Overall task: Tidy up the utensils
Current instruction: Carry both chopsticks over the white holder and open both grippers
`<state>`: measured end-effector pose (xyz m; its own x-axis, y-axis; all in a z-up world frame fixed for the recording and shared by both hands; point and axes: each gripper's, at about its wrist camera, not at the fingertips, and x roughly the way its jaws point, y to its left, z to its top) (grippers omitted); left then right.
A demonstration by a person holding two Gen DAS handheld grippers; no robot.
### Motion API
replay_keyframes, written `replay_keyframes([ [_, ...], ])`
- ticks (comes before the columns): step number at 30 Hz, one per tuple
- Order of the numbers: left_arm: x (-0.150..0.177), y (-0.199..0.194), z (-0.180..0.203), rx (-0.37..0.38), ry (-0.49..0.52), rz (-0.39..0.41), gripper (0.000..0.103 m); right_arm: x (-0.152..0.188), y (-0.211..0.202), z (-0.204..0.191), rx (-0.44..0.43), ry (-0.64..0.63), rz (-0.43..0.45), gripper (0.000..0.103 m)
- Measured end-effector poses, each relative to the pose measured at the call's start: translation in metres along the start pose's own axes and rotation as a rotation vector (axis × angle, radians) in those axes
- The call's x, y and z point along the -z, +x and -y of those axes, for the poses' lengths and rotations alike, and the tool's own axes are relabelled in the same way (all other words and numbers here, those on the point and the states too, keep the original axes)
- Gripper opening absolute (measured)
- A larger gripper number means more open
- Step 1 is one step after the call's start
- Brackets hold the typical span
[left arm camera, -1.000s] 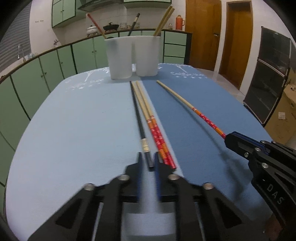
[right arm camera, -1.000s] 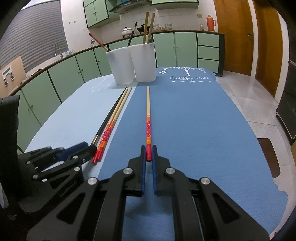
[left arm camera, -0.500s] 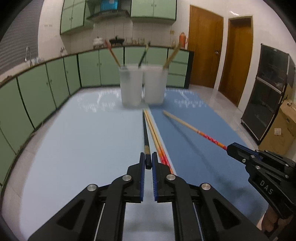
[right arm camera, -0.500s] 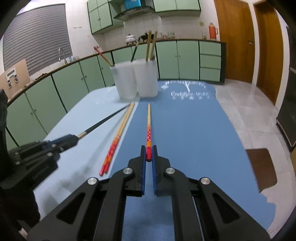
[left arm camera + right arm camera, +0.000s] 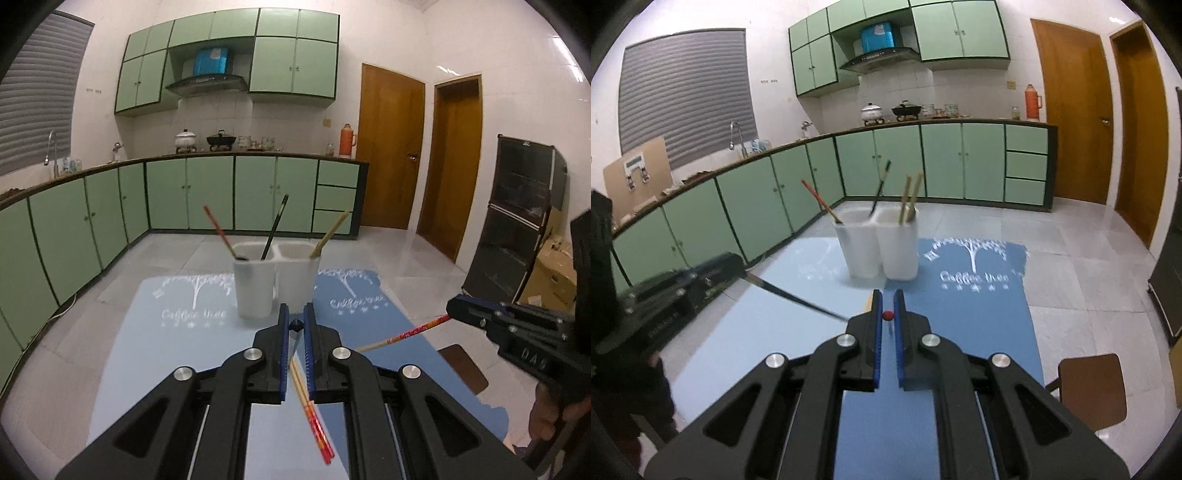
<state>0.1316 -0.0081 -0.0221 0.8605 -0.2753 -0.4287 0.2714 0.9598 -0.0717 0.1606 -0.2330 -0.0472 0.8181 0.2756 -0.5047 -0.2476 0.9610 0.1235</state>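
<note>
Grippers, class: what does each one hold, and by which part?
Left gripper pinches the black chopstick by its butt end. Right gripper pinches the red-patterned chopstick by its red handle end. Both sticks are off the table.

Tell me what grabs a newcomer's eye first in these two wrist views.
Nearest the lens, the left tongs are shut on a black chopstick, and the right tongs are shut on a red-patterned chopstick, both held above the blue table mat. Ahead, at the mat's far end, stands a white two-compartment holder with chopsticks already in it. A pair of red-ended chopsticks lies on the mat under the left tongs.
</note>
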Motion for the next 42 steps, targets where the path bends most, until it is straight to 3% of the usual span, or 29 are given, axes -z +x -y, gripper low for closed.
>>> replay_keyframes([
  [11,-0.02,0.009,-0.009,0.022,-0.006,0.009,0.007,-0.049,0.014,-0.005,-0.047,-0.062,-0.057,0.005],
  [22,-0.041,0.013,-0.013,0.027,0.022,0.045,0.007,-0.089,0.015,-0.006,-0.079,-0.079,-0.003,0.005],
  [32,-0.106,0.009,-0.015,0.034,0.055,0.168,0.007,-0.151,0.01,0.0,-0.095,-0.105,0.094,0.005],
  [42,-0.182,0.049,-0.015,0.012,0.088,0.286,0.007,-0.205,0.043,0.012,-0.092,-0.105,0.106,0.005],
])
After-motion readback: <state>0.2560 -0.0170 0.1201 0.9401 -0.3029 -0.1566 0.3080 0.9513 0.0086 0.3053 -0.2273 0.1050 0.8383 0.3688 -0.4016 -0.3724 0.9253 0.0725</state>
